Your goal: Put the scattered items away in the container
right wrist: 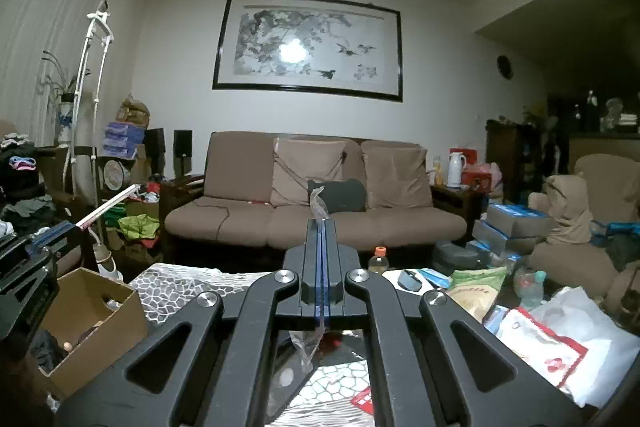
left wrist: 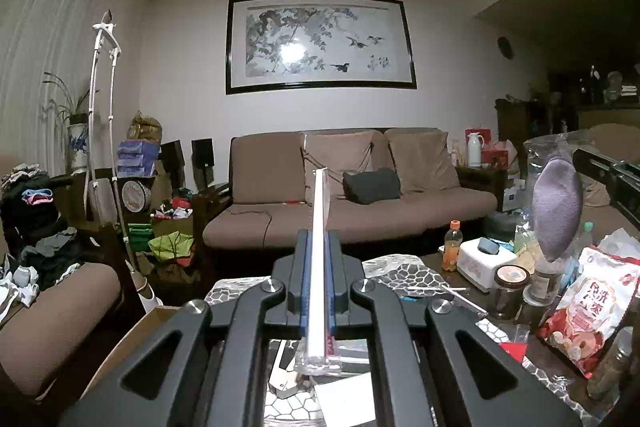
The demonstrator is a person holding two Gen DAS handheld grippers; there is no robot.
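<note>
Bag: we see a clear zip bag (left wrist: pixel 320 267), white seal strip, raised above the counter (left wrist: pixel 404 271).
Left hand-held gripper (left wrist: pixel 318 239): level, clamped tight on the strip.
Right hand-held gripper (right wrist: pixel 321 227): level, pinching clear film (right wrist: pixel 318 205).
Container: cardboard box (right wrist: pixel 96 311), lower left.

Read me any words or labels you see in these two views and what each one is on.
"免洗" is my best guess at the red print on the red and white snack bag; the rest is blurred.
The painting has red calligraphy, too small to read.
The yellow-green bag has print, blurred.
Nothing else is readable.
</note>
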